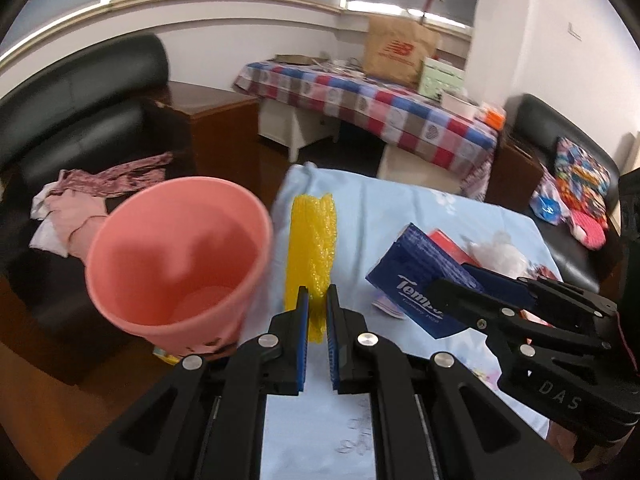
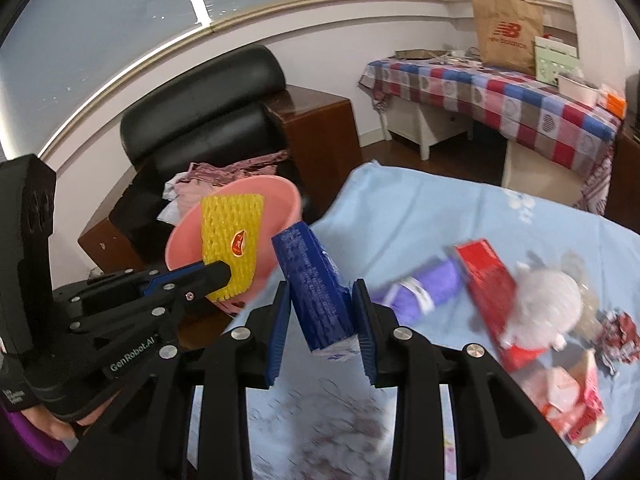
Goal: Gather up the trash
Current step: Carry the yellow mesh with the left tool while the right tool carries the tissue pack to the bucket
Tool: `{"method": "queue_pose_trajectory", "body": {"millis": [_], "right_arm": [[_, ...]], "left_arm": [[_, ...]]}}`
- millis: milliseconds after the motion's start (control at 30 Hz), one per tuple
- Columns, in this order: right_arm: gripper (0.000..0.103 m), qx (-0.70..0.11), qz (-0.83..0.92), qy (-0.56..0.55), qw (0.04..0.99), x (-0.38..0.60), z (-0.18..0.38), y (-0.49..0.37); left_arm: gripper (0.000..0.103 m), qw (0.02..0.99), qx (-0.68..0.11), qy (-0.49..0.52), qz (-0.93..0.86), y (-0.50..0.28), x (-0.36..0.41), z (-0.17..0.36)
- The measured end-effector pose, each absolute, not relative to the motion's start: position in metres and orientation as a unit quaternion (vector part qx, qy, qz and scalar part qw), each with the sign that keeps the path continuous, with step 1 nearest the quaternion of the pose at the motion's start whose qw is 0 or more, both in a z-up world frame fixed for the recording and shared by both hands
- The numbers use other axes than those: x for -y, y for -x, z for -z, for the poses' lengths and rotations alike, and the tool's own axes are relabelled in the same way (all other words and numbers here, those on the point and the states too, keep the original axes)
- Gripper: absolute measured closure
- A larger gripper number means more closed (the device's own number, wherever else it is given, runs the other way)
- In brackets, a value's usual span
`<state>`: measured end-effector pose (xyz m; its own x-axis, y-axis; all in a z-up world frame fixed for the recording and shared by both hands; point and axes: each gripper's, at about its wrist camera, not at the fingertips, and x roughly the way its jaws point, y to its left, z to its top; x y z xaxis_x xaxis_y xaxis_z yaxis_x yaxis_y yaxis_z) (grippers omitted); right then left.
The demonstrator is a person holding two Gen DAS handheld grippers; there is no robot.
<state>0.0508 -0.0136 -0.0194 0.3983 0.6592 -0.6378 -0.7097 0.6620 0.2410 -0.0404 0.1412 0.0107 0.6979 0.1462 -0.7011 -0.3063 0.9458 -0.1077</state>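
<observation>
My left gripper (image 1: 318,294) is shut on a yellow foam net sleeve (image 1: 312,248), holding it upright beside a pink bin (image 1: 176,256) at the table's left edge. In the right wrist view the sleeve (image 2: 232,248) hangs in front of the bin (image 2: 240,216), held by the left gripper (image 2: 224,270). My right gripper (image 2: 322,300) is shut on a blue Tempo tissue pack (image 2: 316,292), lifted above the blue cloth. The pack also shows in the left wrist view (image 1: 416,276), held by the right gripper (image 1: 452,280).
On the light blue tablecloth (image 2: 420,216) lie a purple wrapper (image 2: 424,288), a red box (image 2: 488,280), a white crumpled bag (image 2: 548,300) and red-white packaging (image 2: 576,404). A black sofa with clothes (image 1: 80,200) stands left. A checked table (image 1: 380,104) stands behind.
</observation>
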Motion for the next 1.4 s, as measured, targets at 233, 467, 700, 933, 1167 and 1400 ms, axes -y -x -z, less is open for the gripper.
{"method": "queue_pose_trajectory", "body": {"millis": [233,467,700,933,1167,1400], "right_arm": [[0.071,-0.358,-0.429,0.052,0.827,-0.030,0.013,-0.048],[0.071,-0.357,-0.448,0.069,0.817,-0.079,0.012,-0.049],[0.071,-0.359,-0.460,0.082,0.808,-0.124,0.016,-0.050],[0.071,-0.374,-0.464,0.092,0.798,-0.156,0.030,-0.052],[0.071,-0.384,-0.465,0.092,0.793,-0.175,0.038,-0.060],[0.071,-0.399,-0.463,0.096,0.785,-0.190,0.050,-0.066]], "left_arm": [[0.095,0.911,-0.357,0.126,-0.161,0.051,-0.181,-0.014],[0.095,0.906,-0.348,0.132,-0.201,0.057,-0.221,-0.013],[0.095,0.896,-0.350,0.143,-0.234,0.060,-0.260,-0.004],[0.095,0.884,-0.363,0.152,-0.252,0.059,-0.287,0.012],[0.095,0.878,-0.375,0.150,-0.257,0.049,-0.302,0.023],[0.095,0.869,-0.390,0.153,-0.263,0.042,-0.313,0.036]]}}
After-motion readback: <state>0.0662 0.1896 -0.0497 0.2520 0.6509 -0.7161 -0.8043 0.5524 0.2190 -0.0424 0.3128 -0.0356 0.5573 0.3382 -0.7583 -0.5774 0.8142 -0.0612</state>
